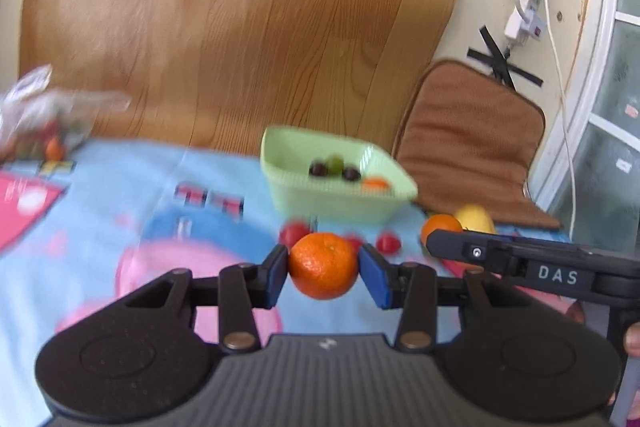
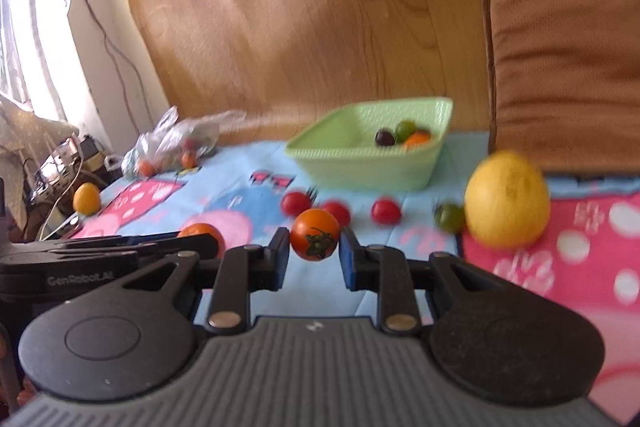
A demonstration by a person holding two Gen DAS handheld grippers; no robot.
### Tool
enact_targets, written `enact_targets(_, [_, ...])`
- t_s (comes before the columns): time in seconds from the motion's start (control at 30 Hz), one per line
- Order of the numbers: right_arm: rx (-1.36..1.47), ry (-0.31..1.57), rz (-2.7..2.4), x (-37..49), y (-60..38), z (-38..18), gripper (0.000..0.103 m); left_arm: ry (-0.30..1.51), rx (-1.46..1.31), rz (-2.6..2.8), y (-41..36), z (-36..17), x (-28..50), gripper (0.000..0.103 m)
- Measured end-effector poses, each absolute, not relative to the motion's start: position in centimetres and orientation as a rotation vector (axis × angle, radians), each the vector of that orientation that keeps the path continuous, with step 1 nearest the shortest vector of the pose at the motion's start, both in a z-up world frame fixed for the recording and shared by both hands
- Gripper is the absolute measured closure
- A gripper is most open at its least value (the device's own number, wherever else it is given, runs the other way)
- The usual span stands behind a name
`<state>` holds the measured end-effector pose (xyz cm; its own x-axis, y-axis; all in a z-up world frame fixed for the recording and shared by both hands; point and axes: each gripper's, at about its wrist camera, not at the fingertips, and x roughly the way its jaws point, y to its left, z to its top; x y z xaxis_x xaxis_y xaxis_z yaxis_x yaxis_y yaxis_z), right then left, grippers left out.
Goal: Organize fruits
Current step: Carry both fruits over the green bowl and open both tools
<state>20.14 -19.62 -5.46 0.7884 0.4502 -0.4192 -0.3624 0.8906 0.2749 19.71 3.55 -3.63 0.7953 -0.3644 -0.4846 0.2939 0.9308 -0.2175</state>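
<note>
A wooden board [image 1: 240,19] leans upright well beyond both hand-held grippers, and a brown cushion [image 1: 468,143] stands to the right of it. Under the grippers lies a blue and pink cartoon cloth [image 1: 132,211]; whether it covers a counter or a bed I cannot tell. Ahead of the grippers on the cloth sits a green basket [image 1: 332,203] with two dark grapes, one green grape and something orange inside. A plastic bag [image 2: 176,139] with small fruit lies far off to the left. Just right of the right hand-held gripper [image 2: 314,253], a lemon [image 2: 506,199] rests on the pink patch, with a green tomato [image 2: 450,217] touching its left side. The left hand-held gripper [image 1: 323,267] pinches a mandarin [image 1: 323,265] between its blue pads, lifted clear of the cloth. The right one grips an orange tomato [image 2: 315,233], stem end toward the camera, also off the cloth. Between the grippers and the basket, three red tomatoes [image 2: 296,203] lie scattered. A small yellow fruit [image 2: 86,198] sits at the cloth's far left edge.
</note>
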Motion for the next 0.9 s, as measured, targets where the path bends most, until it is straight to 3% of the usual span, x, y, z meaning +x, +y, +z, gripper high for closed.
enact_targets(0.13, [0.178,0.437,0.377,24.2,-19.4,-4.7,0.074,0.54,-0.087,-0.351,1.6,-2.3,25.3,0.063])
enact_targets(0.47, [0.263,0.509,0.272,31.7,-19.5,-7.6,0.072,0.661,-0.061,-0.324,-1.6,-4.9,36.0,0.06])
enact_targets(0.5, [0.265,0.501,0.272,31.7,-19.6,-7.7,0.067,0.669,-0.069,-0.32,-1.6,-5.1,36.5,0.058])
enact_targets(0.53, [0.273,0.492,0.271,31.6,-19.8,-7.7,0.059,0.674,-0.085,-0.319,-1.6,-5.2,36.8,0.055])
enact_targets(0.57, [0.285,0.48,0.267,31.6,-20.2,-7.7,0.058,0.672,-0.101,-0.317,-1.5,-5.2,36.8,0.055])
enact_targets(0.9, [0.28,0.396,0.364,27.4,-21.2,-4.5,0.061,0.589,-0.143,-0.304,2.4,-3.4,30.7,0.055])
